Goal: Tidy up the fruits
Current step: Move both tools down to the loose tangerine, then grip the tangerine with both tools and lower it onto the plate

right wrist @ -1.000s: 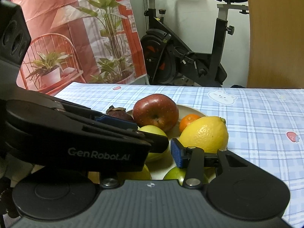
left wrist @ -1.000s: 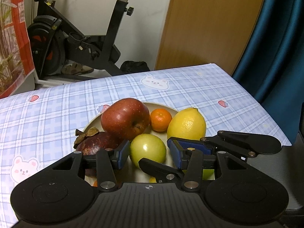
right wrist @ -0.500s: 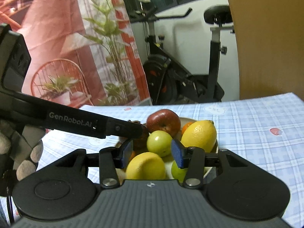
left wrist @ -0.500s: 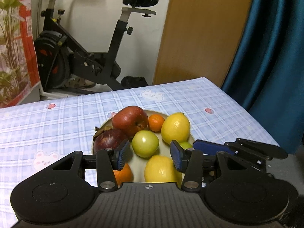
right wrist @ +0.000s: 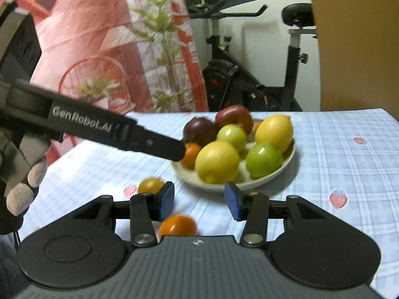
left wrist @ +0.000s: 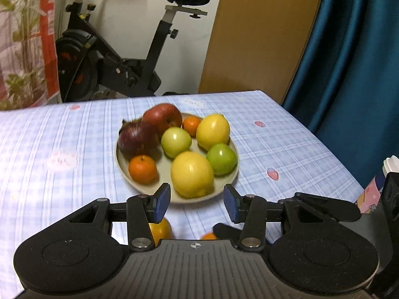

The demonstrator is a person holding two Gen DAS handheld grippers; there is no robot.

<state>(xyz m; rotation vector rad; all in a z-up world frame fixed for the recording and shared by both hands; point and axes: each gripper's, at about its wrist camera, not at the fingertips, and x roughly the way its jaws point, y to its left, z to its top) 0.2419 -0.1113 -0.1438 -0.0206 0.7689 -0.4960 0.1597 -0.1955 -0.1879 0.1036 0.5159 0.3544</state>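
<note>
A beige plate (left wrist: pixel 117 158) on the blue checked tablecloth holds a red apple (left wrist: pixel 163 118), a dark purple fruit (left wrist: pixel 137 138), two green apples (left wrist: pixel 175 142), two lemons (left wrist: pixel 192 174) and two mandarins (left wrist: pixel 143 169). My left gripper (left wrist: pixel 196 205) stands open just short of the plate's near rim, nothing between its blue pads. Two loose oranges (left wrist: pixel 159 231) lie on the cloth under it. My right gripper (right wrist: pixel 199 201) is also open and empty, short of the plate (right wrist: pixel 249 186), with one orange (right wrist: pixel 177 225) below its pads and another (right wrist: pixel 150 185) to the left.
An exercise bike (left wrist: pixel 119 57), a wooden door (left wrist: pixel 261 37) and a blue curtain (left wrist: pixel 349 62) stand behind the table. The table's right edge runs close to the curtain. A gloved hand (right wrist: pixel 22 186) holds the left gripper. A small printed carton (left wrist: pixel 374 189) shows at the right.
Both grippers have drawn back from the plate, so the whole plate shows now. The loose oranges on the cloth have come into view. Both stay open and empty.
</note>
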